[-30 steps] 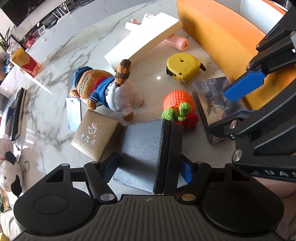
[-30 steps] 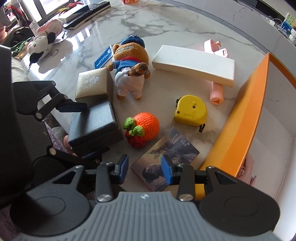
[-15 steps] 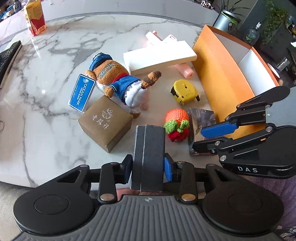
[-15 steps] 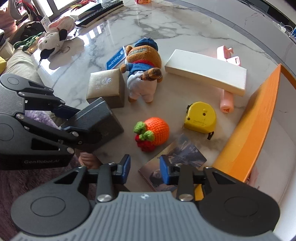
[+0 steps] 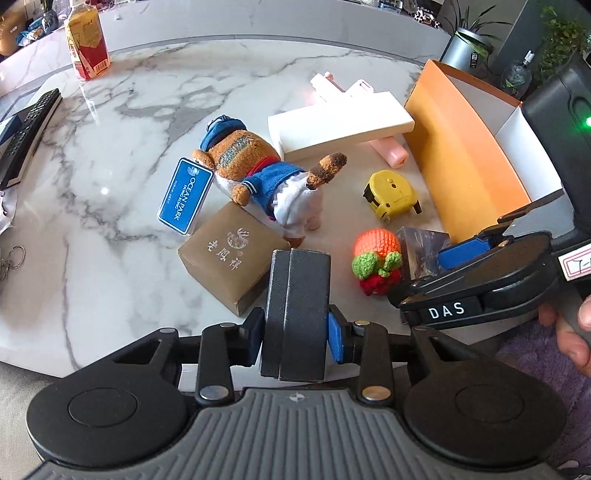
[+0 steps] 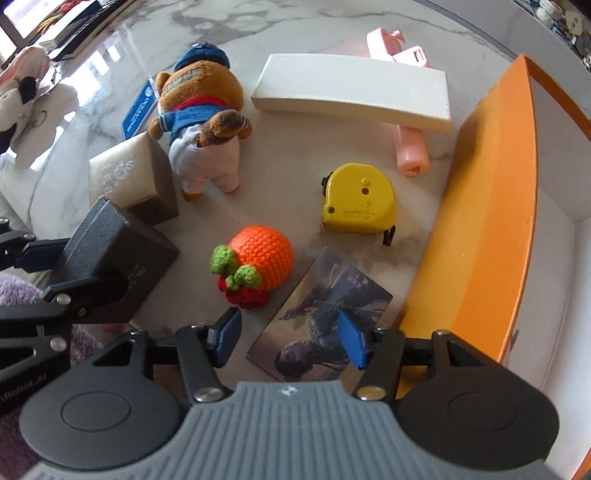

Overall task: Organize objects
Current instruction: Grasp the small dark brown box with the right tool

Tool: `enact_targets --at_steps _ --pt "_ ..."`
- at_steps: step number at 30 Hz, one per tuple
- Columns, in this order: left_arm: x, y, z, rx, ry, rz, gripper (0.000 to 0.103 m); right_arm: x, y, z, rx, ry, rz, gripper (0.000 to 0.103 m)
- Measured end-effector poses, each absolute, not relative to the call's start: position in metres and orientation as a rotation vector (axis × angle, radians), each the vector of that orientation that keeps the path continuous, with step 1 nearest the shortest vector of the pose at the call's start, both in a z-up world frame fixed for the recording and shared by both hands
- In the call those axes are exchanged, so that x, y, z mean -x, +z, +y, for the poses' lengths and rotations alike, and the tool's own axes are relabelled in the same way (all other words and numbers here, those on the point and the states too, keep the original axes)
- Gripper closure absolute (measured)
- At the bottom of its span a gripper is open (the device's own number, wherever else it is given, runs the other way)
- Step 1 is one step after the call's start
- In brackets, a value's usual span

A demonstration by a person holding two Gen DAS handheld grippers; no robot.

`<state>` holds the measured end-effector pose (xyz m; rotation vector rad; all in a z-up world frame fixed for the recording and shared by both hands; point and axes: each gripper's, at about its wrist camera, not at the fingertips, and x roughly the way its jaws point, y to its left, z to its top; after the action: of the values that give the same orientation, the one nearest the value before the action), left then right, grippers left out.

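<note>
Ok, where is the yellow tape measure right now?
In the right wrist view the yellow tape measure lies on the marble table, between the crocheted orange and the orange box, just beyond the picture card.

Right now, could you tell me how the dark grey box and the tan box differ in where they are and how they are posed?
The dark grey box is clamped in the left tool and held on edge above the table's near rim; the tan box lies flat on the marble table, ungripped. The dark grey box has a textured surface; the tan box is smooth with a pale printed emblem on top. Both are small, closed, squarish boxes.
</note>
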<state>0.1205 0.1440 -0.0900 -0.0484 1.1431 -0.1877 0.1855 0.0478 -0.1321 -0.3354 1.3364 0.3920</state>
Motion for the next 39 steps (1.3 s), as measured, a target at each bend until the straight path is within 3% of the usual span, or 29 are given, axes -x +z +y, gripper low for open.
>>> enact_targets --at_steps 7,11,13,18,27,30,35,37,39 --pt "-0.119 -0.091 0.151 0.091 -0.199 1.122 0.062 -0.179 -0.137 0.058 0.371 0.317 1.32 0.033" --pt "-0.118 -0.09 0.15 0.085 -0.207 1.113 0.062 -0.164 -0.138 0.062 0.46 0.255 1.295 0.045" --pt "-0.117 -0.09 0.148 0.076 -0.21 1.107 0.062 -0.154 -0.137 0.062 0.448 0.233 1.273 0.044" --pt "-0.117 -0.091 0.15 0.092 -0.226 1.102 0.062 -0.138 -0.136 0.054 0.267 0.12 1.243 0.039" --pt "-0.115 -0.091 0.151 0.095 -0.238 1.092 0.062 -0.121 -0.13 0.028 -0.071 -0.125 1.17 0.039" --pt "-0.114 -0.091 0.152 0.098 -0.244 1.09 0.062 -0.117 -0.137 0.018 -0.159 -0.195 1.152 0.031" --pt "-0.113 -0.091 0.152 0.097 -0.246 1.086 0.062 -0.128 -0.144 0.019 -0.157 -0.187 1.132 0.034" --pt "-0.113 -0.092 0.152 0.096 -0.247 1.086 0.061 -0.128 -0.148 0.021 -0.14 -0.156 1.151 0.042" --pt "-0.113 -0.092 0.151 0.095 -0.247 1.087 0.062 -0.126 -0.149 0.021 -0.136 -0.123 1.165 0.043"
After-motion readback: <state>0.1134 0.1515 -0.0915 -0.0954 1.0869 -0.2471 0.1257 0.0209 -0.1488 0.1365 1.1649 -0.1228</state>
